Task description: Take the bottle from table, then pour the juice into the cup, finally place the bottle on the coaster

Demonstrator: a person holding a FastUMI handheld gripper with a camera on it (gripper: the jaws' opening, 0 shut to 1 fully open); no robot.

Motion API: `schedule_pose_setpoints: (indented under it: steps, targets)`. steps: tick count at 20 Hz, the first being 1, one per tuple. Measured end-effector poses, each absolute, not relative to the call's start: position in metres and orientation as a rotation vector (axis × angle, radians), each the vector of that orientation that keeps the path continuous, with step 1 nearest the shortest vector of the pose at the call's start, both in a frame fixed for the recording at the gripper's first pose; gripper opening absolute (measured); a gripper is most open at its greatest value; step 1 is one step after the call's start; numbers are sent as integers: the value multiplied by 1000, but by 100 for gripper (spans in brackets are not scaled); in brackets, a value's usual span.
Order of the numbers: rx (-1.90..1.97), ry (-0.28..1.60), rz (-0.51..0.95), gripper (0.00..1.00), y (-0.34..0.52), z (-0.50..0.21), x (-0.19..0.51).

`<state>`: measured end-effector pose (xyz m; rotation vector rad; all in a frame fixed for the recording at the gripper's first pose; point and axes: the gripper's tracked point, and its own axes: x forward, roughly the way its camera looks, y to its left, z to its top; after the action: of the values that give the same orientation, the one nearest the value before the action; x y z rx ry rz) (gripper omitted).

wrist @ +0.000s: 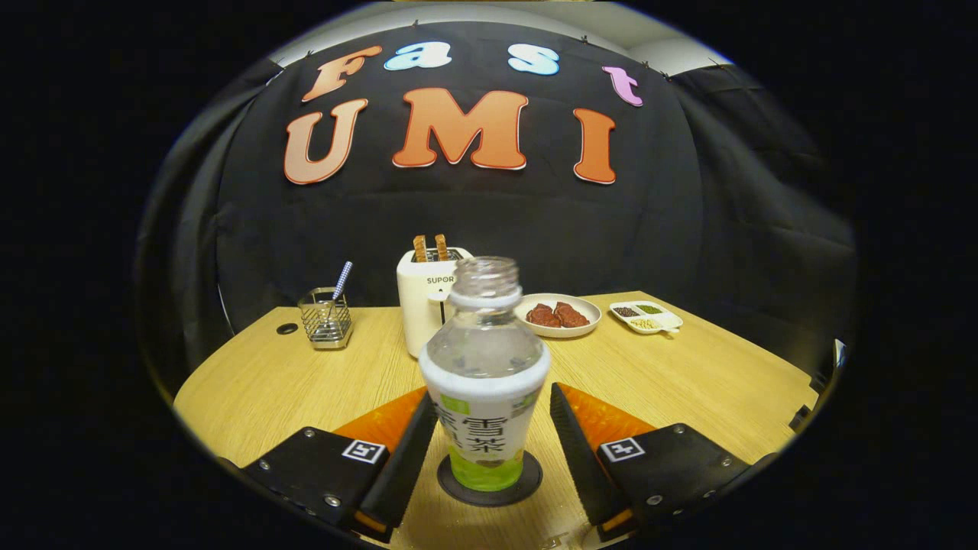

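Gripper (pixel 489 428) status: released, both fingers spread wide with a clear gap on each side of the bottle (pixel 484 382), neither finger pressing on it. Between the fingers the bottle stands upright on a dark round coaster (pixel 527 481), which lies flat on the wooden table (pixel 688 382). The bottle is clear plastic, uncapped, its threaded neck open at the top; a white label wraps its middle, and a small amount of green liquid sits at the bottom, with the upper body see-through and without liquid. Beyond the bottle, directly behind it, stands a white toaster (pixel 428 305) with two slices of toast (pixel 431 247) sticking up from its slots. Just beside the toaster, on the side of the right finger, rests a shallow white plate (pixel 584 305) holding two dark reddish-brown pieces of food (pixel 557 315). Further along on that same side lies a small white divided dish (pixel 666 319) with separate portions of dark, green and pale contents; what they are cannot be told. On the other side of the toaster, well apart from it, stands a wire mesh holder (pixel 326 318) with a checked-handled utensil (pixel 341 280) leaning inside. Near that holder a small dark round hole (pixel 287 328) is set in the tabletop. Black cloth hangs behind the table as the booth wall.
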<state>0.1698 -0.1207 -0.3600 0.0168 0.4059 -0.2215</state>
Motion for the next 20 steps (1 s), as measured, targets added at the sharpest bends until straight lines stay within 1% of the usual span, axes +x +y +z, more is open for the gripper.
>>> schedule_pose_setpoints:
  steps: [2, 4, 10, 14, 17, 20]
  targets:
    - [53, 378, -212, 94, -121, -346, 167]
    - [107, 339, -204, 97, -123, -326, 163]
    - [144, 247, -184, 97, -133, -252, 140]
    - [142, 195, -169, 97, -126, -186, 121]
    - [130, 180, -132, 97, -101, -140, 104]
    - [158, 116, -43, 98, -55, -90, 88]
